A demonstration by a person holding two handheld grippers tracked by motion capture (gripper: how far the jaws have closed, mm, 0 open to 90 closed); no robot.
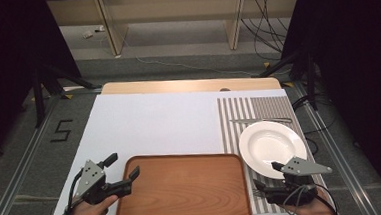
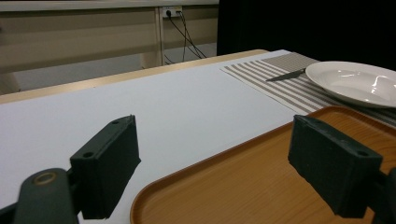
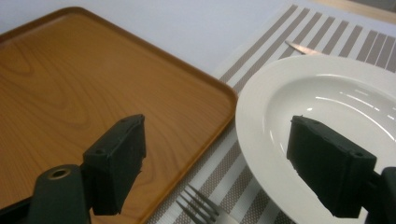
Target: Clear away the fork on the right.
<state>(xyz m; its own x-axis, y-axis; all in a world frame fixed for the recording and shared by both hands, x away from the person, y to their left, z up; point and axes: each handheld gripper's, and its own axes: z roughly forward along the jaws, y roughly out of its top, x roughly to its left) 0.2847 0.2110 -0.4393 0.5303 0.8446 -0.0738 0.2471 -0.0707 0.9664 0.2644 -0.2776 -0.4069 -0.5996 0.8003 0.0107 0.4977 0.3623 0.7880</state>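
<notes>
L gripper (image 1: 123, 166) spread wide, far corner of wooden tray (image 1: 183, 190) between jaws. R gripper (image 3: 215, 154) spread wide, holds nothing; white plate (image 3: 327, 121) rim under it, fork (image 3: 201, 212) just below. Knife (image 1: 261, 120) past plate. Looks like start, nothing grabbed. Next guess: R closes on plate rim.

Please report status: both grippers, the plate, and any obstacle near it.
Left gripper open, at wooden tray corner. Right gripper open, astride plate near rim. Fork lies below right gripper, knife beyond plate.
</notes>
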